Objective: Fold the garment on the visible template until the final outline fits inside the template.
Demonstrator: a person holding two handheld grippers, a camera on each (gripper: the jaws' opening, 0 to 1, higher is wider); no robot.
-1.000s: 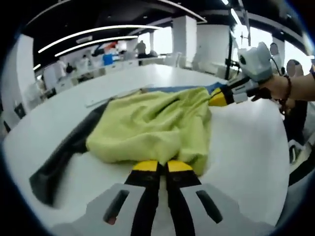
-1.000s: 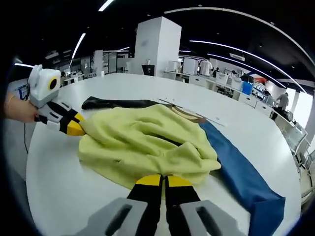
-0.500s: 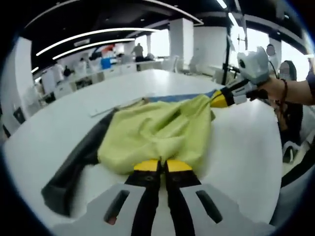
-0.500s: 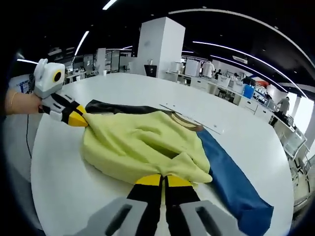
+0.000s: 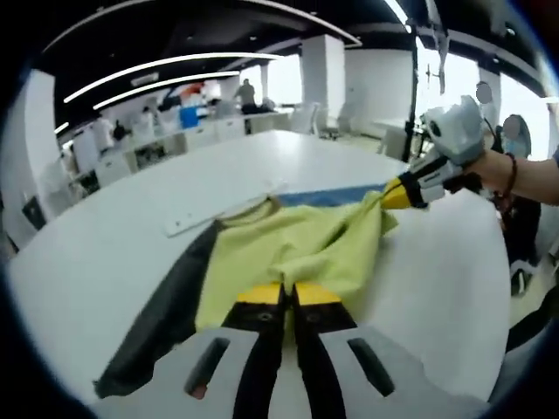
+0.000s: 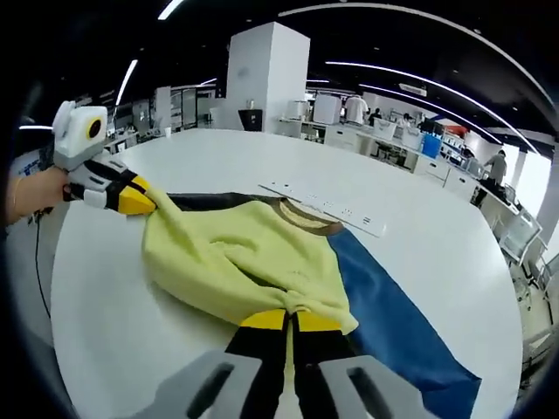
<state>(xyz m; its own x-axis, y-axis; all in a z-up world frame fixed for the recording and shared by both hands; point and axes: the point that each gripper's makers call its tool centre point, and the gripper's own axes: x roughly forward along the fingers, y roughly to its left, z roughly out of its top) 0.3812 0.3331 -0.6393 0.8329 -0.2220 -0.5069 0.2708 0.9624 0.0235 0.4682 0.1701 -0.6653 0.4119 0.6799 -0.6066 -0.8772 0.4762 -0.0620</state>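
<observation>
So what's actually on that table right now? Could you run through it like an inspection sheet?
Surface: white table, mostly bare around the cloth.
Job's things: garment with a yellow body, a dark sleeve and a blue sleeve; its yellow part is lifted and stretched between the two grippers. A pale flat strip lies by the collar; whether it is the template cannot be told.
Clutter: nothing seen.
Grippers: left gripper shut on the yellow hem; right gripper shut on the opposite edge.
Cables: one thin dark cable hanging off the table's edge.
Surroundings: open office with desks, white pillars, ceiling lights, people far off.
</observation>
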